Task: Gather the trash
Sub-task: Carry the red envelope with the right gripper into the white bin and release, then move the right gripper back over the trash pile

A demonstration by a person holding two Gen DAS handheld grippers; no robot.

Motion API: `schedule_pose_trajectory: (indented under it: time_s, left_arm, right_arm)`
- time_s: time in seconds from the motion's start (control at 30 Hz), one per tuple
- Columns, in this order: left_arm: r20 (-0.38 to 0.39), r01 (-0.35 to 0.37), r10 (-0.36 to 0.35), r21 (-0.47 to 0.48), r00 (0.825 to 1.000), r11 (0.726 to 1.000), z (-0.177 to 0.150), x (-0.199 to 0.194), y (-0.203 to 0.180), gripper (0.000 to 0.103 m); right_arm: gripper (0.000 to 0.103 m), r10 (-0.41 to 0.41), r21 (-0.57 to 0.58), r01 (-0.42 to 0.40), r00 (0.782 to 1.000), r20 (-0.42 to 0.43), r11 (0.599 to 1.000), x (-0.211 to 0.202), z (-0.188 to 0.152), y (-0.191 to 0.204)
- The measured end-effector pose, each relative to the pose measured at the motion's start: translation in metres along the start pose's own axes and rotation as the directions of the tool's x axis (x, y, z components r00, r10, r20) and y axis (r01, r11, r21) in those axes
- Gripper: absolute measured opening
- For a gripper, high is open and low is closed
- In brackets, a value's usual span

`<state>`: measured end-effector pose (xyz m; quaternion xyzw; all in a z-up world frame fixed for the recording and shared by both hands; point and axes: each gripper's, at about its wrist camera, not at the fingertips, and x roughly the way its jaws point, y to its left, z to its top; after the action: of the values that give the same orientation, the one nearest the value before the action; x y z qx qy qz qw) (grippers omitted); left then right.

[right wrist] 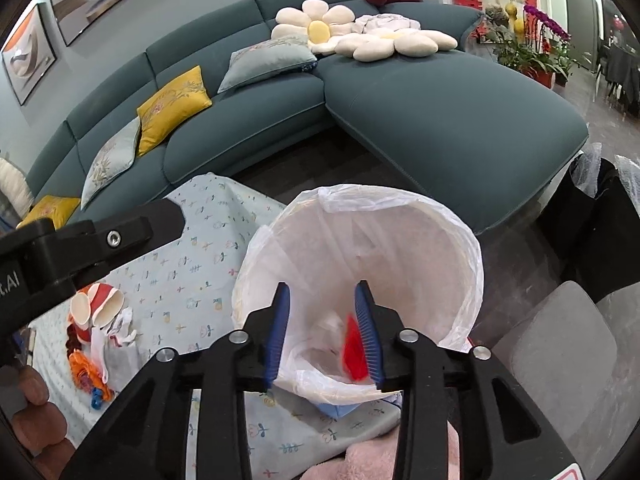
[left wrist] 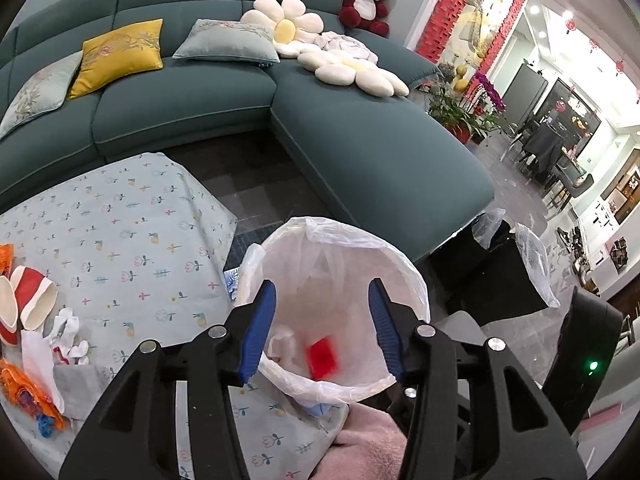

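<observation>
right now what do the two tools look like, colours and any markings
Both tools, left tool and right tool, are matte black, angular linkages with triangular cut-outs and silver round pivot bolts. Each carries two ribbed blue fingers. The left one shows white lettering ending ".AI"; a green light glows on the right one's body.

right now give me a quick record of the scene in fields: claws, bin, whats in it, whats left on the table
left claw: open, empty, over the bin
right claw: open, over the bin
bin: white plastic-lined trash bin, beside the table
in bin: blurred red packet, crumpled white paper
left on table: red-and-white paper cups, orange wrappers, white tissue scraps
table: pale blue floral tablecloth
</observation>
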<state>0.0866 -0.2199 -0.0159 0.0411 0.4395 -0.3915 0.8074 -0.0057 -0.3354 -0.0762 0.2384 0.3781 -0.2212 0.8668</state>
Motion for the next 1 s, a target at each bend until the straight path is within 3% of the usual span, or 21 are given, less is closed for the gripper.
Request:
schedule_pose_trajectory:
  time_s: [0.53, 1.0]
  left_arm:
    - [0.038, -0.103, 0.109, -0.136, 0.993, 0.985, -0.023, -0.050, 0.067, 0.058]
    - [0.045, -0.246, 0.275, -0.326, 0.960, 0.913, -0.067, -0.118, 0.177, 0.070]
  right_arm:
    - [0.045, 0.042, -0.082, -0.041, 0.999, 0.008, 0.996, -0.024, -0.009, 0.052]
    - [0.047, 0.130, -0.215, -0.136, 0.991, -0.043, 0.967, -0.036, -0.039, 0.146]
